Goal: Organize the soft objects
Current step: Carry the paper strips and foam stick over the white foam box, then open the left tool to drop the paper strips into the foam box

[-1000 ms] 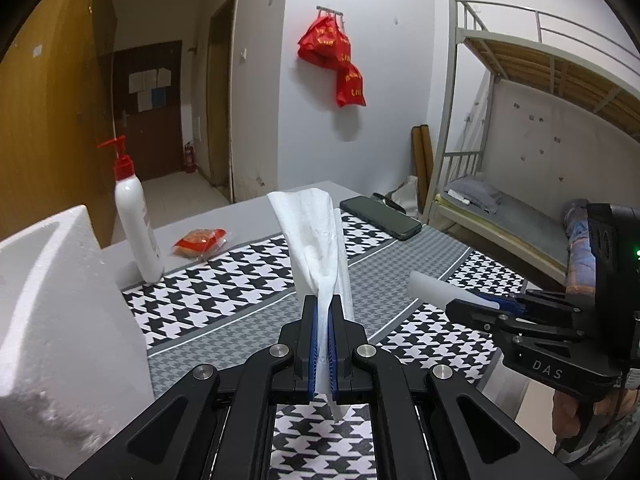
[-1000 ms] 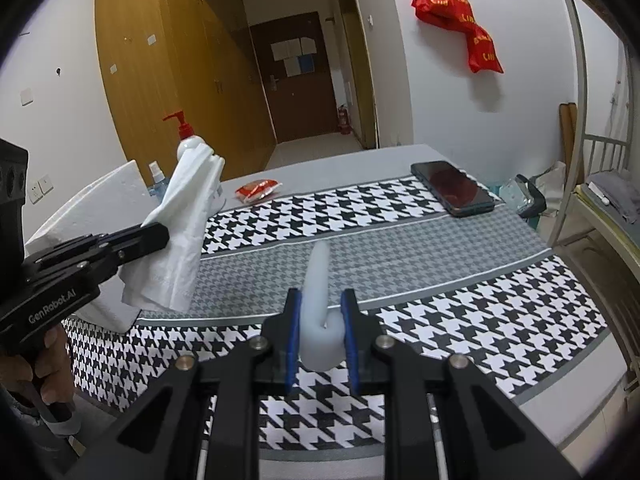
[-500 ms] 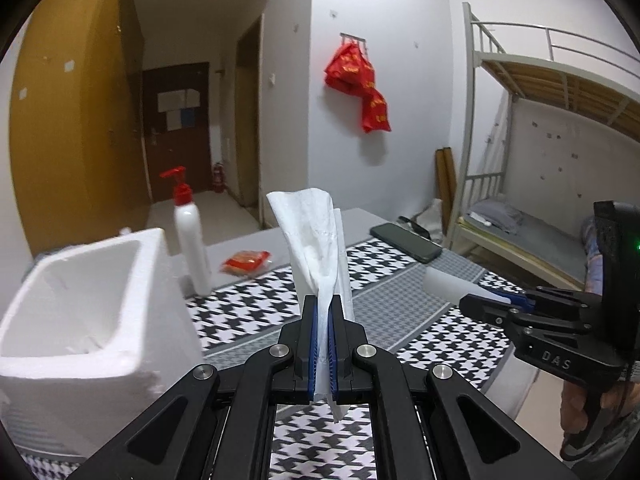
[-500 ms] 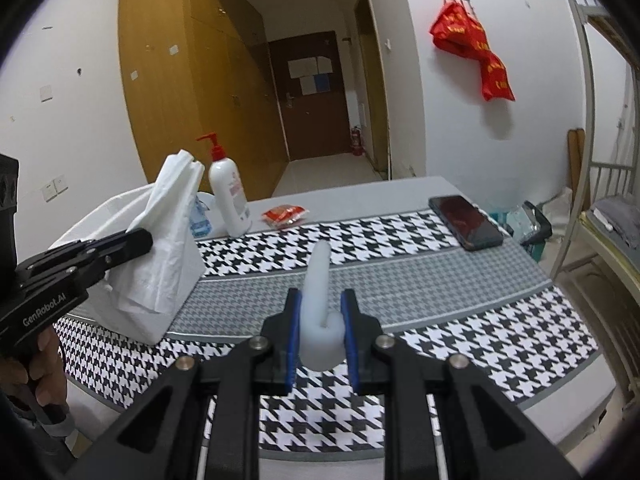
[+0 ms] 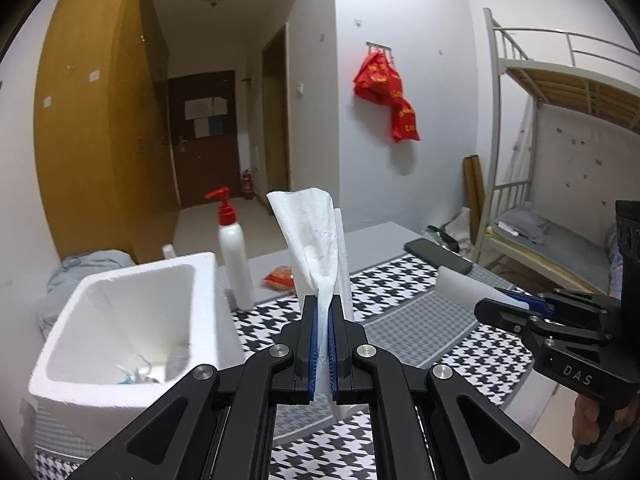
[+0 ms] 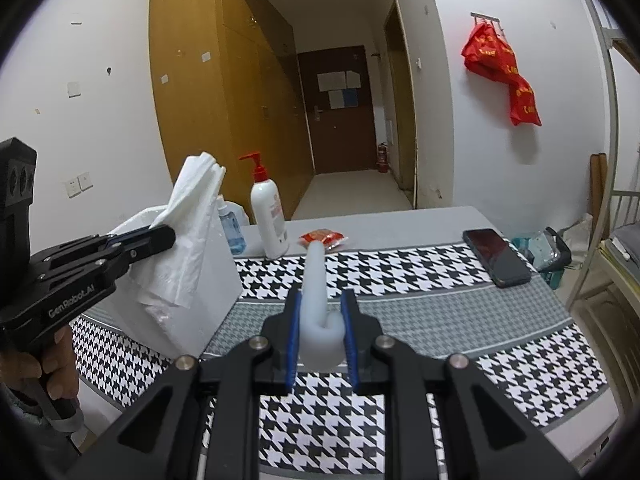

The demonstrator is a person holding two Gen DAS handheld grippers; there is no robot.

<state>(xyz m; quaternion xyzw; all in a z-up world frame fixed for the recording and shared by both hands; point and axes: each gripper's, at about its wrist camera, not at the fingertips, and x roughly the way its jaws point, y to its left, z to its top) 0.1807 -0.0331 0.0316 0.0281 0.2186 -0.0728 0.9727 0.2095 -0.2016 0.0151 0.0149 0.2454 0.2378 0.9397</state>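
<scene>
Houndstooth cloth covers the worktop (image 6: 420,276), whose middle and right lie bare out to the phone (image 6: 498,257) near the far right edge. At the left edge stands a white foam box (image 5: 120,312), with a pump bottle (image 5: 234,256) just behind it. The left gripper (image 5: 324,344) is clamped on a white tissue (image 5: 316,240), held in the air beside the box's right wall. The right gripper (image 6: 320,338) pinches a curled white foam strip (image 6: 318,300) above the cloth. Only the left wrist view looks into the box, where small items lie on its floor. Only the right wrist view shows a blue bottle (image 6: 228,228). Readable writing: "GenRobot.AI" on the left gripper, "DAS" on the right.
</scene>
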